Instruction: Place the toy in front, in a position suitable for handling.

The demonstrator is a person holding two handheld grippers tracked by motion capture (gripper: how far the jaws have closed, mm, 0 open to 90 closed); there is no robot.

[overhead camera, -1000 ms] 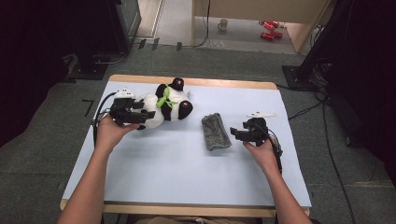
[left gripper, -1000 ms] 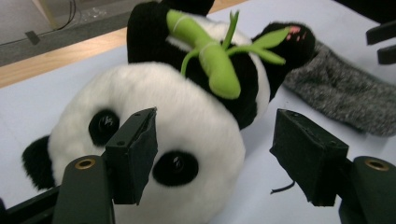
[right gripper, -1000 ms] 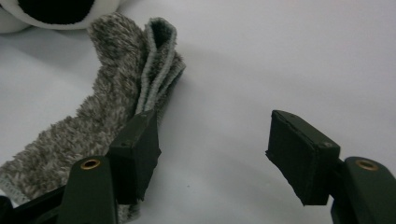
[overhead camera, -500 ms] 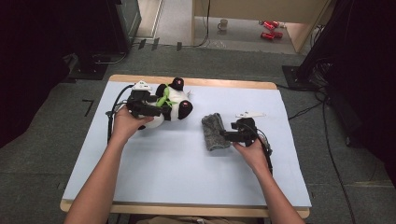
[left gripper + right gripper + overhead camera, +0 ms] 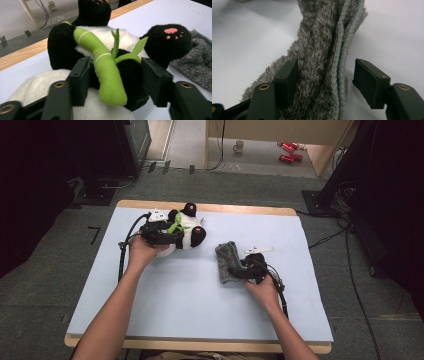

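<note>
L gripper just closing round the black-and-white plush panda's green felt bamboo at table rear-left, R gripper closing, not yet pinching grey fuzzy cloth mid-table: soft fabric may slip w/ shallow bite.

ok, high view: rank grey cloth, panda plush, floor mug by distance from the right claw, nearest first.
From the right claw:
1. grey cloth, between its jaws at table centre.
2. panda plush, far-left on the table, at the left claw.
3. mug, on the floor beyond the table.
</note>
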